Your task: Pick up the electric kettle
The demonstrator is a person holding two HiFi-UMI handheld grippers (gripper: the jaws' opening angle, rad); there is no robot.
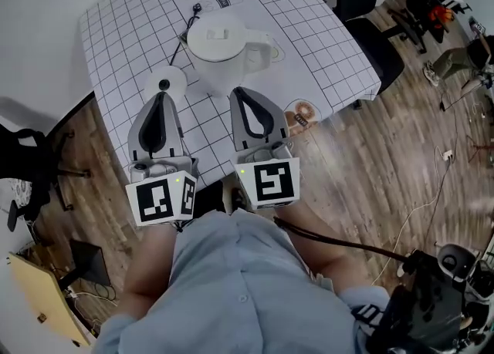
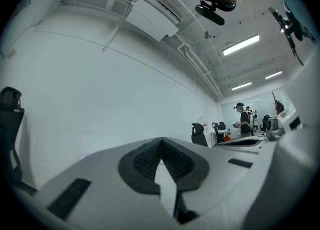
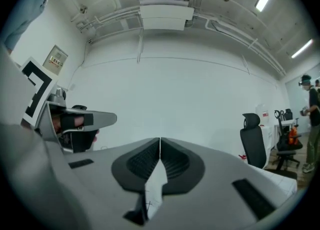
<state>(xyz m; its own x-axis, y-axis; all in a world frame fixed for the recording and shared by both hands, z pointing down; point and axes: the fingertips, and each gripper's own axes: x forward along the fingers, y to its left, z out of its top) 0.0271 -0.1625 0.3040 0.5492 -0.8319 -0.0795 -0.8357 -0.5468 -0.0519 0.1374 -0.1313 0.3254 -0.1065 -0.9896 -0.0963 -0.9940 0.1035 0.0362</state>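
Note:
The white electric kettle (image 1: 224,45) stands upright on the grid-patterned tablecloth (image 1: 309,28), its handle (image 1: 268,48) toward the right. Its round white base (image 1: 165,82) lies separately to the left, with a black cord (image 1: 185,32) running off toward the far side. My left gripper (image 1: 160,96) hovers beside the base and is shut on nothing. My right gripper (image 1: 235,91) is held just in front of the kettle, also shut and empty. In both gripper views the jaws meet at the tip, left gripper (image 2: 161,139) and right gripper (image 3: 160,139), and point level at a white wall, above the table; the kettle is hidden there.
A black office chair (image 1: 369,13) stands at the table's right edge and another dark chair (image 1: 31,161) at the left. Wooden floor (image 1: 386,152) with cables and gear lies to the right. A person (image 2: 244,120) stands far off by desks; an office chair (image 3: 252,140) is nearer.

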